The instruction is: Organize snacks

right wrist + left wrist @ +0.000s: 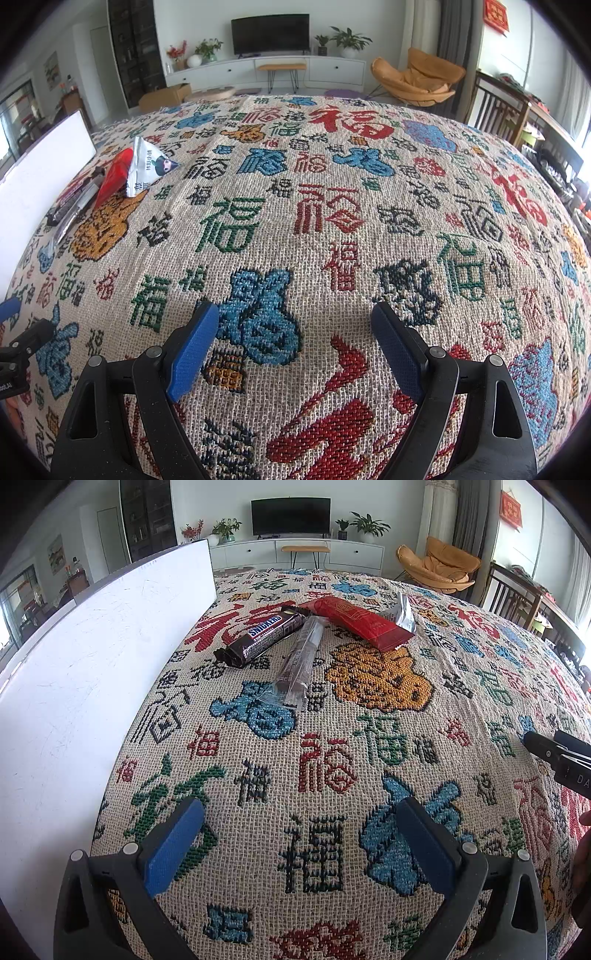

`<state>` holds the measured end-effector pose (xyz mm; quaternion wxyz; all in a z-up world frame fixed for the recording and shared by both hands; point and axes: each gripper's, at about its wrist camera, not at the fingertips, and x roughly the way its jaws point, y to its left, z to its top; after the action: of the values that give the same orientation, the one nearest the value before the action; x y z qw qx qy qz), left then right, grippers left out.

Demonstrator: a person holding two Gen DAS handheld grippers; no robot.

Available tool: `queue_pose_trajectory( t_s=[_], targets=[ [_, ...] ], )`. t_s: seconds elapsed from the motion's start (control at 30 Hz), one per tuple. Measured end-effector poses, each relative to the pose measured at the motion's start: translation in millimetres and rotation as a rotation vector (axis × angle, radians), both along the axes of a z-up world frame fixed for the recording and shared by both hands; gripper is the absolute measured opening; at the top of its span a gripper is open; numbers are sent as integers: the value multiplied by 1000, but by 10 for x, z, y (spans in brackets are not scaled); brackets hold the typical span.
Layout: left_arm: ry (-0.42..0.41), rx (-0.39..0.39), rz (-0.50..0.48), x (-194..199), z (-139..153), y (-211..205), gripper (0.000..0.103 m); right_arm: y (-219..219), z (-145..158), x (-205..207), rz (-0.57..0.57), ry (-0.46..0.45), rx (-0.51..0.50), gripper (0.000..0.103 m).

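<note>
Four snacks clustered on the woven cloth, well ahead of the left tongs and far off to the left of the right tongs. Snickers bar nearest the white board, clear-wrapped dark bar just beside it, red packet touching that bar's far end, silver packet behind the red one. Both tongs spread wide, blue pads apart, nothing between them, low over the cloth. Cloth beige, patterned with red, blue, green and black characters. Beyond: white cabinet, dark television, potted plants, orange chair.
</note>
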<state>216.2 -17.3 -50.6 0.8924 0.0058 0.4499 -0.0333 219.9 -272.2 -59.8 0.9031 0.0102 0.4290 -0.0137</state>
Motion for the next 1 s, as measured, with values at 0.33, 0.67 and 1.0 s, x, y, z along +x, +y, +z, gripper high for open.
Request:
queue_pose_trajectory(
  t_s=[0.33, 0.67, 1.0],
  targets=[
    [0, 0, 0, 0, 0, 0, 103, -2, 1, -2, 0, 0, 0, 87],
    [0, 0, 0, 2, -1, -1, 103, -5, 3, 0, 0, -1, 1, 87],
    [1, 3, -82, -392, 13, 100, 103, -7, 4, -1, 2, 0, 4, 88]
  ],
)
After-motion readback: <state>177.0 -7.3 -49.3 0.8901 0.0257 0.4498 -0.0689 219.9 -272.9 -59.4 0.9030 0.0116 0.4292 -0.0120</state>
